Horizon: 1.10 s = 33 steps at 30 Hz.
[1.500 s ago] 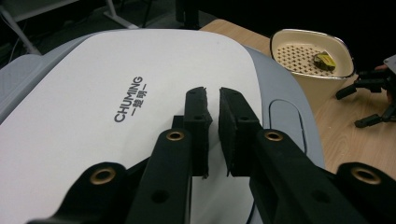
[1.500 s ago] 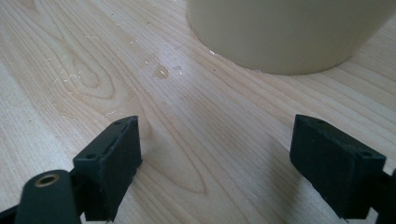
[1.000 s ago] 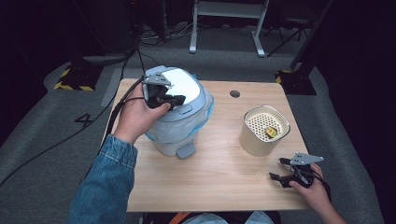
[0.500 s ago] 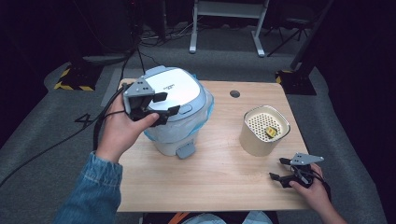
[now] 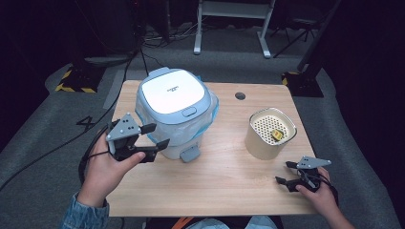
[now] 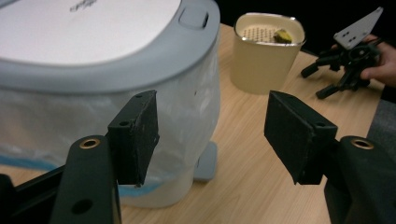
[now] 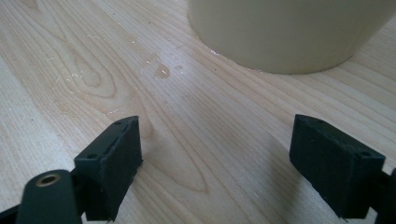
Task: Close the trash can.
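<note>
High view shows my left tongs (image 5: 152,136) held off the worktop (image 5: 229,176) at its left edge, jaws spread wide with nothing between them, aimed at the front left side of the pedal bin (image 5: 174,114). That bin sits on the far left part of the worktop with its white lid (image 5: 169,90) shut, a clear liner bag (image 5: 210,112) bulging out under the grey rim, and its foot pedal (image 5: 189,153) sticking out toward the near edge. Left gripper view has one pad just beside the bagged wall without visibly touching it, so I judge I am either lining up on the bin or hanging clear of it. My right tongs (image 5: 289,174) rest near the near right corner, likewise wide open and empty; I read that as a parked hand keeping out of the way. Right gripper view looks along the wood grain at the base of the cream canister (image 7: 289,32), which stands near the right edge, well apart from the bin. Its perforated insert carries a small yellow piece (image 5: 276,135), open to a reach from above.
</note>
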Each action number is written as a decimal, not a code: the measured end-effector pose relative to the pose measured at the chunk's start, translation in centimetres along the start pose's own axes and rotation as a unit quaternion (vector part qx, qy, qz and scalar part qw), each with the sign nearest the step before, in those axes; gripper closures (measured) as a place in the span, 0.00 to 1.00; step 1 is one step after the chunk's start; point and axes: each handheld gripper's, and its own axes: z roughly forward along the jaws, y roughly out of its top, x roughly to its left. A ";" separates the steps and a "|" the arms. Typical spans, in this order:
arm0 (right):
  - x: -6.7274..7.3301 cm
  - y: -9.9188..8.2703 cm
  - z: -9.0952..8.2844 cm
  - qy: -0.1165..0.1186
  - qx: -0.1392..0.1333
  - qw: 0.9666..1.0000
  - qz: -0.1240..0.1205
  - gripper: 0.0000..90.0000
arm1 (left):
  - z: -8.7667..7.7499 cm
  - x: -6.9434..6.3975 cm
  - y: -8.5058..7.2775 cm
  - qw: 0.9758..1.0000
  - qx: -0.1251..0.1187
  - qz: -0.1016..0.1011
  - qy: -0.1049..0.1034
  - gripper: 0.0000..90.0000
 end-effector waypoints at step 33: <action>0.0 0.0 0.0 0.000 0.000 1.000 0.000 0.19 | 6.6 0.8 -14.1 0.992 0.112 -0.058 0.016 0.37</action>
